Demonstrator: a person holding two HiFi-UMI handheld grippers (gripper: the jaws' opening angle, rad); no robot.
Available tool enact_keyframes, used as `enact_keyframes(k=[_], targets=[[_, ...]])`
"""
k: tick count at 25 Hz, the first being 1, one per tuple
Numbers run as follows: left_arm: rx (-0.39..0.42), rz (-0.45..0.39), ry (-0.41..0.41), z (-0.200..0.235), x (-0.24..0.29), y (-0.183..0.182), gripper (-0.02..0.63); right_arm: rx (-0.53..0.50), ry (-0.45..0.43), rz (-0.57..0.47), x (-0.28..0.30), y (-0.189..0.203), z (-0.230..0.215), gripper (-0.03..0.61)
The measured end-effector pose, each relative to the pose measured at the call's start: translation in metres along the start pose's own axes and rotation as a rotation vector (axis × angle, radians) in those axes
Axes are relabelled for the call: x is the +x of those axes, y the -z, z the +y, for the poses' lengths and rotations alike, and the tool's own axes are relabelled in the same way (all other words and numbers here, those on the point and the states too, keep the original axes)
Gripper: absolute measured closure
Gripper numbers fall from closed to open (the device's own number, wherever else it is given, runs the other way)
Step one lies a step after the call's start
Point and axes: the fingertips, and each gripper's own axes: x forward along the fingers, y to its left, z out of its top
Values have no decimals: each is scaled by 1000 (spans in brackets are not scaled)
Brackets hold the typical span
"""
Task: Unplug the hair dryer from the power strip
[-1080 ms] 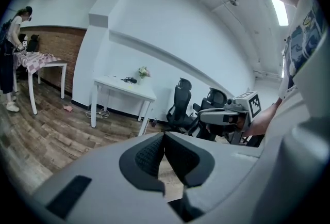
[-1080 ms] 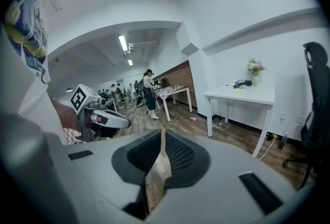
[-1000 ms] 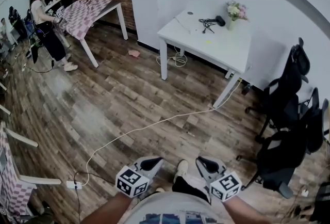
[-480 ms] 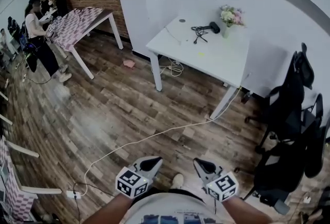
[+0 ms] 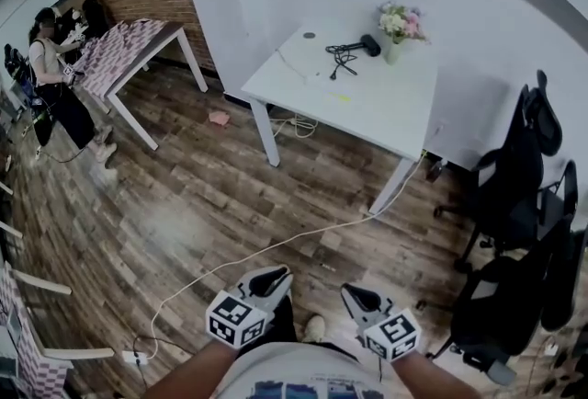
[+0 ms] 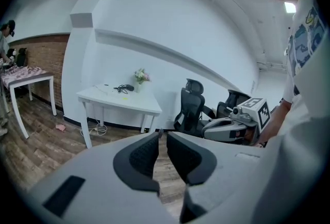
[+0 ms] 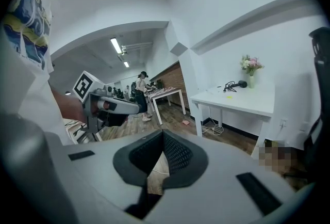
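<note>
- Since a second ago, the white table (image 5: 367, 103) has been brought nearer in the head view.
- At the table's far edge, beside the flower vase (image 5: 393, 28), the hair dryer (image 5: 366, 43) lies lengthwise along that edge, well ahead of both grippers; neither is clearly nearer.
- The left gripper (image 5: 272, 278) is being opened on nothing; the right gripper (image 5: 352, 294) is closed and empty.
- No legible writing is found.

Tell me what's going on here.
A person stands on the wooden floor with a hand-held gripper in each hand, both empty. The left hand-held gripper is opening its jaws, and the right hand-held gripper has them shut. The hair dryer lies untouched on the white table across the room, beside a vase of flowers.
</note>
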Motion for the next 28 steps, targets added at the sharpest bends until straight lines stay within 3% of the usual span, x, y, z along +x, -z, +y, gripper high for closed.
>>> enact_keyframes(k=[7,17,28], targets=[[-14,-14,61,44,46,-27,545,20,62,-12,30,-19,-42,577],[10,6,130,151,113,-91,540,24,151,6,119,-93,-110,577],[35,0,187,232,156,-135,535,42,179,1,205,-144,-148,577]])
